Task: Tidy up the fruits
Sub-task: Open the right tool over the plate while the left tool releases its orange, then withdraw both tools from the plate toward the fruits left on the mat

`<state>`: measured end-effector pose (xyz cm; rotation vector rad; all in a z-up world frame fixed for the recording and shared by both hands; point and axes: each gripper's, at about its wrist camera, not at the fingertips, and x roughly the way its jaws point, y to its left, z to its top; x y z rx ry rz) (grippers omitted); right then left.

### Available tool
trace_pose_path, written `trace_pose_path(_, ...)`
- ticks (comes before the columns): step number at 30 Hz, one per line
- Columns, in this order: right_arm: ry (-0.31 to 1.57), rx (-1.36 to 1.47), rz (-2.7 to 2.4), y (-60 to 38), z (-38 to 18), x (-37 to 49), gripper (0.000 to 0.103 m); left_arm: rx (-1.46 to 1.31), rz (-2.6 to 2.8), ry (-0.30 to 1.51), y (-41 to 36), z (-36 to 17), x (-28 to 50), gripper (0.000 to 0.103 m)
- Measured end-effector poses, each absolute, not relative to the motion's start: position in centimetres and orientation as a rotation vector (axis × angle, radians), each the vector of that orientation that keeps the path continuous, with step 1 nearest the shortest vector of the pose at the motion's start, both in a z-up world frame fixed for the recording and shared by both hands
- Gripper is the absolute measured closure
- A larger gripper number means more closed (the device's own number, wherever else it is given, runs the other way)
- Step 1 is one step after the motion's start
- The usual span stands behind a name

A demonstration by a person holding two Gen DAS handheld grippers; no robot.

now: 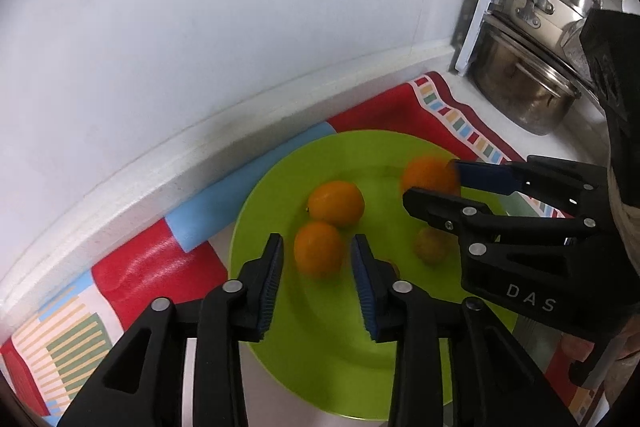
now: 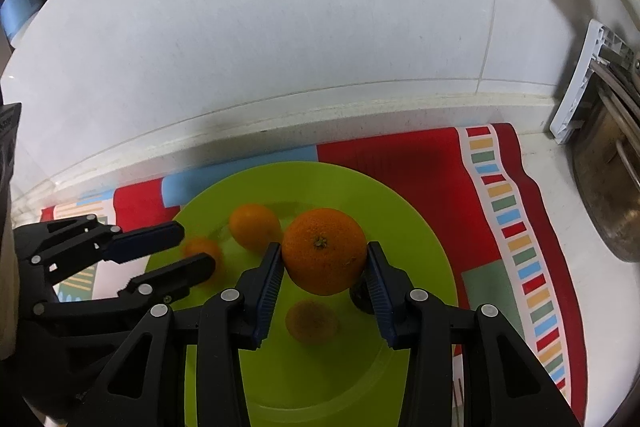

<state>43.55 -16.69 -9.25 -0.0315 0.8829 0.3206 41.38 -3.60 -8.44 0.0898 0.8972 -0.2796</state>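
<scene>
Orange gripped over the green plate.
We see the right gripper (image 2: 323, 269) clenched on a large orange (image 2: 324, 251) above the green plate (image 2: 416, 227), with a blurred fruit (image 2: 311, 319) lying below it. Left gripper (image 1: 317, 261) hangs with jaws released around a small orange (image 1: 319, 247); another orange (image 1: 336, 203) lies just beyond. Striped mat (image 2: 516, 227) underneath; pots (image 1: 528, 83) far right.
</scene>
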Motion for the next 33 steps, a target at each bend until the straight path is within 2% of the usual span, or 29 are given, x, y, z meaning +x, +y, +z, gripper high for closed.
trace_pose_path(2, 0.872, -0.030, 0.315, -16.8, -9.0, 43.3, 0.056, 0.097, -0.270, 0.881, -3.5, -8.0, 41.0, 0.066)
trace_pose_path(7, 0.845, -0.023, 0.303, -17.2, -8.0, 42.3, 0.056, 0.096, -0.255, 0.840, -2.9, -6.7, 39.5, 0.059)
trace_pose_path(18, 0.749, -0.027, 0.310, -17.8, -4.2, 37.3, 0.056, 0.065, -0.228, 0.717, -1.6, -2.3, 34.8, 0.054)
trace_pose_path(33, 0.600, -0.046, 0.341, -17.3, 0.3, 28.7, 0.056, 0.080, -0.224, 0.581, -0.8, 1.7, 26.5, 0.041)
